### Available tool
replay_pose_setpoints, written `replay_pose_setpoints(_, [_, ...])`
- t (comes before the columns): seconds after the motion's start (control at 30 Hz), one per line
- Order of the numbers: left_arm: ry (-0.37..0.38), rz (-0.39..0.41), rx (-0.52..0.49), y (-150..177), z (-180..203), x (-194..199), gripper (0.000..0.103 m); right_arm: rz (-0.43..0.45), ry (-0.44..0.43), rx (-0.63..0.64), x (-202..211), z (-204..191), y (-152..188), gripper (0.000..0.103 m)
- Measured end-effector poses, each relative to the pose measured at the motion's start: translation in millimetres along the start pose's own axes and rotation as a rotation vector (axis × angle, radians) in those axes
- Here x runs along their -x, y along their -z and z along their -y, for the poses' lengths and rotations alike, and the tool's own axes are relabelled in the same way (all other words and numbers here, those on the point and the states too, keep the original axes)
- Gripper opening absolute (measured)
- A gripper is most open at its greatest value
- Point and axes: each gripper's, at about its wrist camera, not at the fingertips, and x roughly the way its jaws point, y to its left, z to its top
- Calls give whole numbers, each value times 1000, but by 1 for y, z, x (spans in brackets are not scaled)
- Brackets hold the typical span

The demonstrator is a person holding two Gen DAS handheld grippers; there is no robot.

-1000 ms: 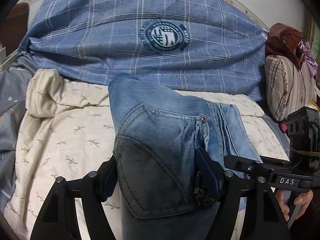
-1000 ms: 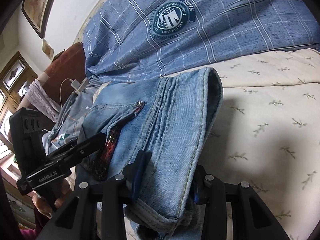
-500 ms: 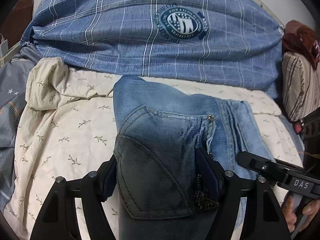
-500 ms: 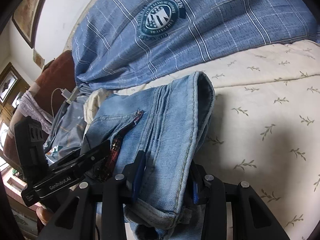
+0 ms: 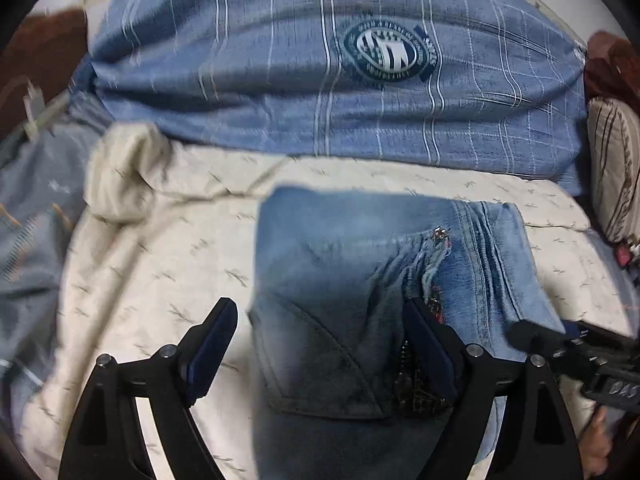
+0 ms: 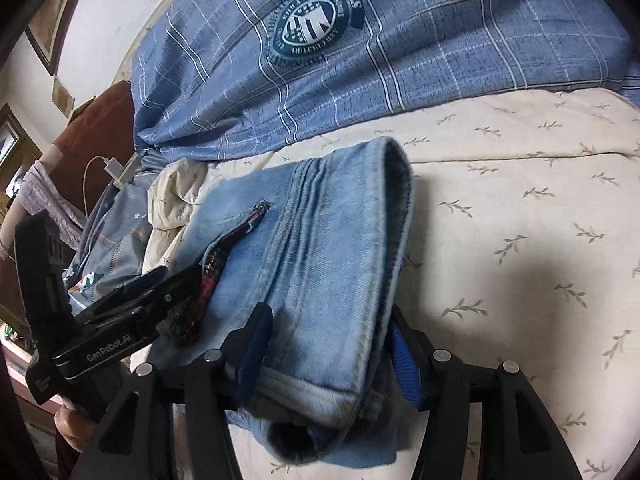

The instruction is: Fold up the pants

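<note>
Both tools are opening: left tool (image 5: 320, 344) and right tool (image 6: 328, 352) straddle the folded jeans (image 5: 360, 264) unclamped. Denim's heavy, floppy; grip thick seams at six o'clock.

Faded, coarse-woven denim pants (image 5: 352, 264) – matt cotton sheet (image 5: 152, 264), soft checked cloth quilt (image 5: 280, 80)
</note>
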Motion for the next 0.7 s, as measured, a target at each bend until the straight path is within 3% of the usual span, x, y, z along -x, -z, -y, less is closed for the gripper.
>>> replay_pose_setpoints(0.2, [-73, 95, -64, 8, 12, 26, 86, 86, 33, 44, 29, -4, 5, 62])
replay_pose_setpoints(0.47, [-113, 138, -10, 22, 18, 60, 86, 188, 86, 105, 59, -24, 19, 62])
replay_pose_setpoints(0.7, [-118, 127, 34, 51, 23, 93, 87, 246, 107, 158, 81, -40, 42, 62])
